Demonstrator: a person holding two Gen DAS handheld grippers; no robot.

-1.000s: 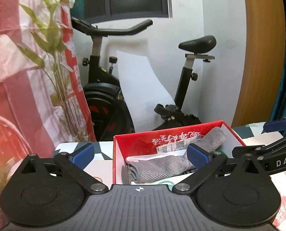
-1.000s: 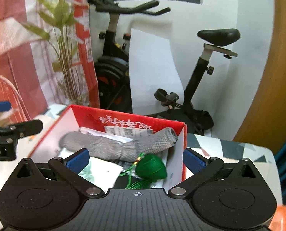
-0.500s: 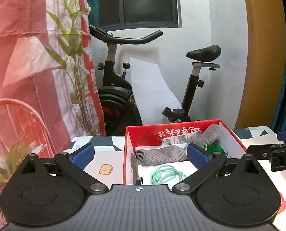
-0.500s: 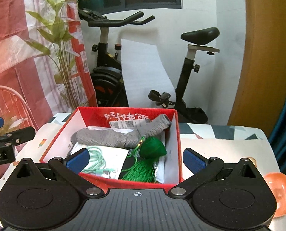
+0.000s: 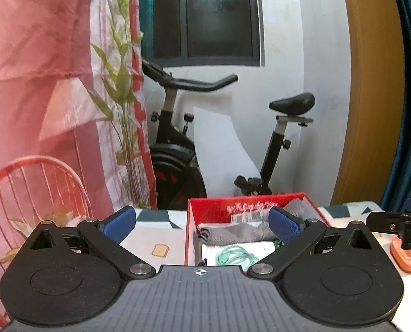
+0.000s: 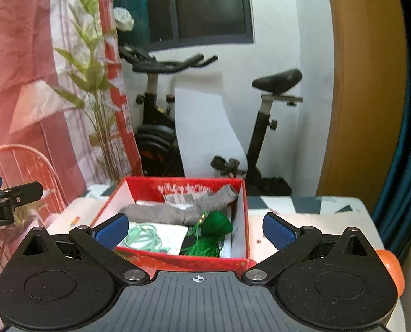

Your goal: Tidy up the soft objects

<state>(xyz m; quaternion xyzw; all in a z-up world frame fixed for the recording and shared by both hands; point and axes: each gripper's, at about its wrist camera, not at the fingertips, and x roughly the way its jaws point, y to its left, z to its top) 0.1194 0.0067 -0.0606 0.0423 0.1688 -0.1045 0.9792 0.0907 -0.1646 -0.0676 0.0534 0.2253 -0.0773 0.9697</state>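
Left wrist view: the left gripper (image 5: 202,222) hangs spread and empty before the red box (image 5: 190,238), where a grey sock (image 5: 233,232) lies.

Right wrist view: the right gripper (image 6: 195,229), also apart, faces the box's green tassel (image 6: 215,225). Packing looks nearly finished; an orange object (image 6: 389,260) sits outside on the desk (image 6: 316,221).

Tabletop (image 6: 310,221): white cover with dark geometric patches along the far edge and a small toast print on the left.
Red box (image 6: 242,221): open, sits directly on it, near the middle.
Orange object (image 5: 407,257): rests on the right side, apart from the box.
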